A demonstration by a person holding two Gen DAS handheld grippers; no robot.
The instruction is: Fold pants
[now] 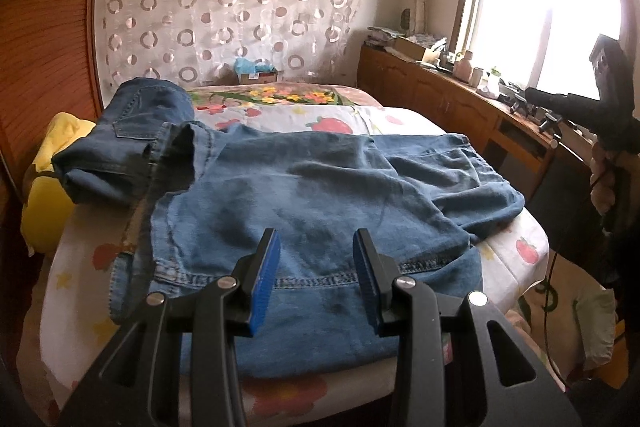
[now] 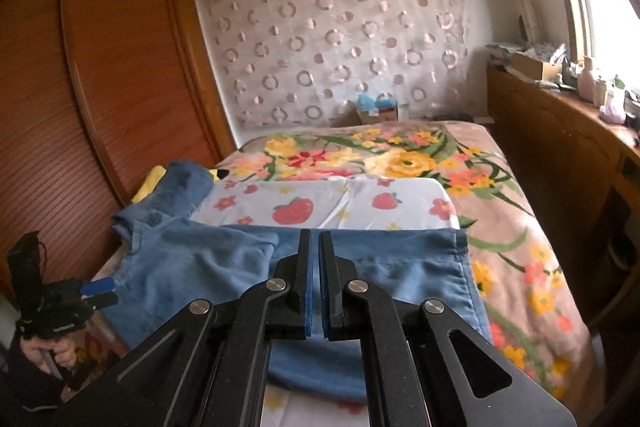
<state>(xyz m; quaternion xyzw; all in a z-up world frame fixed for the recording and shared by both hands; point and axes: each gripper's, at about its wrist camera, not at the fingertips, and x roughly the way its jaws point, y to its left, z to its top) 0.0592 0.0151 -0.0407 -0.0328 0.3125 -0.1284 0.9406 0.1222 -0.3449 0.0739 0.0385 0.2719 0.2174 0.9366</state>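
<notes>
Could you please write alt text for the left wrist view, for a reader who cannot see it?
Blue denim pants lie spread on a bed with a fruit-print sheet, partly folded, one end bunched at the far left. The left gripper hangs above the near hem, open and empty. The right gripper is at the right edge, by a bright window.

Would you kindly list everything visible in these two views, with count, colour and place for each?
jeans: one, blue, spread across the near end of the bed, one part bunched at the left.
sheet: one, white with red fruit print, under the jeans.
blanket: one, floral, covering the far bed.
yellow cloth: one, at the bed's left edge.
wardrobe: one, brown wood, left.
curtain: one, pale with rings, on the back wall.
cabinet: one, wooden, under the window, cluttered top.
left claw: black, blue pads, open, empty, above the jeans.
right claw: black, shut, empty.
</notes>
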